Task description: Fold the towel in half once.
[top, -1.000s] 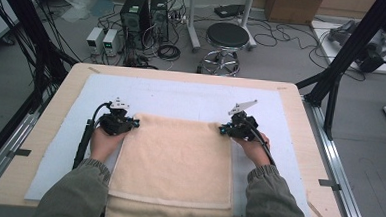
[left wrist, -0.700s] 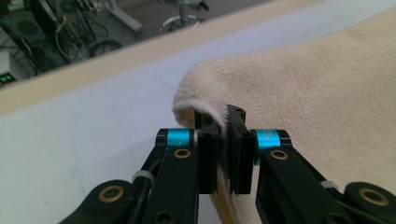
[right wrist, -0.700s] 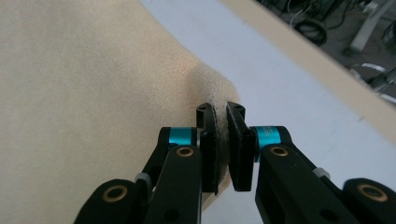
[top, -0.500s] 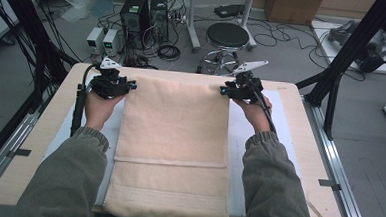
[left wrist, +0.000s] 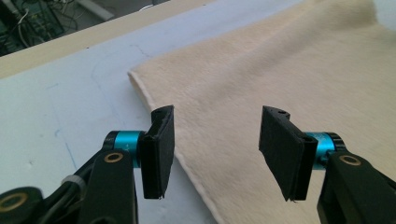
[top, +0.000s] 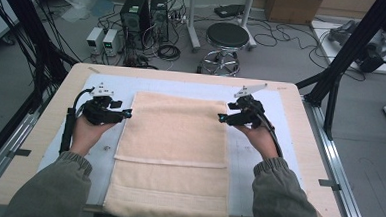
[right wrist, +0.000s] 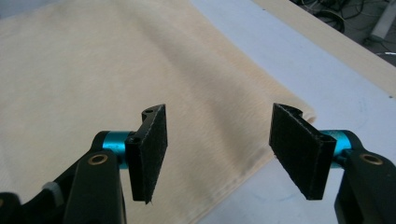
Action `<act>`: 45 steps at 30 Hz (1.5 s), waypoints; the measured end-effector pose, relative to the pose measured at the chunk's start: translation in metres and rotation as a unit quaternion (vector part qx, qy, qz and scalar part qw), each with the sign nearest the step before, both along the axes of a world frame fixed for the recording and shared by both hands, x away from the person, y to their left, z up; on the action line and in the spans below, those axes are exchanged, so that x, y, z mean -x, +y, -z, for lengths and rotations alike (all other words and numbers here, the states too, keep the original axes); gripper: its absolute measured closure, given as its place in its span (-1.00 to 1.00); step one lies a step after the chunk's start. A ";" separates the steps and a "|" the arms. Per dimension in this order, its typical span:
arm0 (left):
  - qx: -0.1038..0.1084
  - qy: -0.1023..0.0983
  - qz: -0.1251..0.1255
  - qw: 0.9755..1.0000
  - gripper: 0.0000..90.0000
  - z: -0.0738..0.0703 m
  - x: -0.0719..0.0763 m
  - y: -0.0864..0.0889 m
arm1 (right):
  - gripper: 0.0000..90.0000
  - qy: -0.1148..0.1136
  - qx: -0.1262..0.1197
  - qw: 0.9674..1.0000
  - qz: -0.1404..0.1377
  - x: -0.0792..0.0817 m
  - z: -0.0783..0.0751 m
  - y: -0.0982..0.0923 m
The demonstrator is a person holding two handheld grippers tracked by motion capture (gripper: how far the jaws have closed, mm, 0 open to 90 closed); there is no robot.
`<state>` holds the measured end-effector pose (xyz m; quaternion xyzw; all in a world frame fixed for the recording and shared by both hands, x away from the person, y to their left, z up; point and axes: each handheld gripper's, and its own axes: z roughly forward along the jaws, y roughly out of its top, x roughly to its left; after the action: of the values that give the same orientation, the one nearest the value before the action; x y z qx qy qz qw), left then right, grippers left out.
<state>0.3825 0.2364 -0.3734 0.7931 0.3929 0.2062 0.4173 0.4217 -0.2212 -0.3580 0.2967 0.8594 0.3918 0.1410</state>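
**Two tools open above a flat towel**

Two tools hang over the far part of a cream towel [top: 173,152], one at each side edge.

On the left, the left tool [top: 126,114] sits in the person's left hand [top: 87,133]. Its tip points in toward the towel's left edge and stops just beside it. In the left gripper view the two black jaws stand apart with nothing between them, and they have just been opening. The towel's far left corner [left wrist: 135,77] lies flat under them, on a pale blue mat [left wrist: 56,116].

In the middle, the towel lies spread on the mat [top: 256,157], which covers the top of the wooden desk [top: 33,150]. The towel is folded over itself: a top layer reaches from the far edge to a straight fold line across it, and a lower layer runs on to the near edge of the desk. The cloth looks smooth.

On the right, the right tool [top: 220,118] sits in the person's right hand [top: 259,137]. Its tip points in toward the towel's right edge. In the right gripper view its jaws are also apart and hold nothing, and they too have just been opening. The towel's far right corner [right wrist: 299,107] lies flat on the mat below them.

Both forearms wear grey-green sleeves [top: 51,191] and come in from the near side.
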 end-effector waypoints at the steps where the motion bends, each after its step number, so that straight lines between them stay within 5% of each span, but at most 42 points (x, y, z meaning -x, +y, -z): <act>1: -0.003 -0.002 0.004 1.000 0.00 0.001 0.004 0.001 | -0.18 -0.002 0.001 1.000 -0.004 0.006 0.002 -0.001; 9: -0.006 -0.024 0.031 0.999 -0.10 0.016 0.044 0.005 | -0.13 -0.019 -0.001 1.000 -0.023 0.049 0.017 -0.008; 12: 0.000 -0.030 0.037 0.999 -0.14 0.025 0.057 0.005 | -0.16 0.003 0.006 1.000 -0.028 0.059 0.023 -0.011; 14: -0.001 -0.026 0.044 0.999 -0.14 0.030 0.064 0.004 | -0.14 0.001 0.008 0.999 -0.035 0.066 0.024 -0.011; 16: 0.004 -0.027 0.050 0.998 -0.17 0.035 0.071 0.003 | -0.09 -0.030 -0.004 0.999 -0.034 0.078 0.025 -0.012; 24: 0.000 -0.015 0.083 0.996 -0.14 0.047 0.092 0.002 | -0.02 -0.027 -0.015 0.998 -0.056 0.108 0.049 -0.014; 32: -0.020 0.041 0.114 0.992 0.20 0.066 0.092 -0.003 | 0.09 -0.001 0.008 0.997 -0.078 0.110 0.071 -0.003; 36: -0.022 0.028 0.111 0.993 0.39 0.069 0.091 -0.005 | 0.23 0.014 0.016 0.996 -0.091 0.106 0.081 0.001; 45: -0.033 0.024 0.100 0.994 0.78 0.067 0.090 -0.008 | 0.76 0.009 0.011 0.994 -0.107 0.103 0.080 0.001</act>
<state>0.2928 0.2284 -0.4405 0.8464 0.3147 0.1571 0.3998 0.3184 -0.2203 -0.4384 0.2047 0.8919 0.3924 0.0934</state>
